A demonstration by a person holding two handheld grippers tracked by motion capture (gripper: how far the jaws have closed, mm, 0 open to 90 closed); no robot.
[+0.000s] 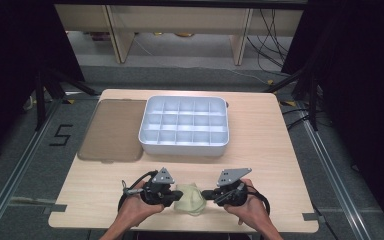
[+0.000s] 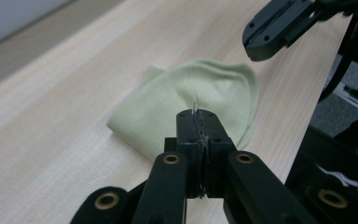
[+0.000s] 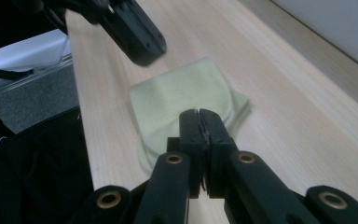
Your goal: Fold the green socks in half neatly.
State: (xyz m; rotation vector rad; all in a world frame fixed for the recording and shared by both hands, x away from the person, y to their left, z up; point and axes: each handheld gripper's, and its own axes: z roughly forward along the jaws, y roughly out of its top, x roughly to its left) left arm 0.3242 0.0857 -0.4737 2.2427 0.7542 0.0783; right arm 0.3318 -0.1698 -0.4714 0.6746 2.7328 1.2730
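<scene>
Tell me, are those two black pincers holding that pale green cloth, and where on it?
It cannot be told. Both the left gripper and the right gripper have their jaws shut over the cloth, one at each side, but no pinched fabric shows.

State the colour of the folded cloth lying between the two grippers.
Pale yellow-green cloth, plain, no pattern; clearest in the left gripper view.

Even overhead light, dark room edges; gripper views soft, bg & foreground blurred.
</scene>
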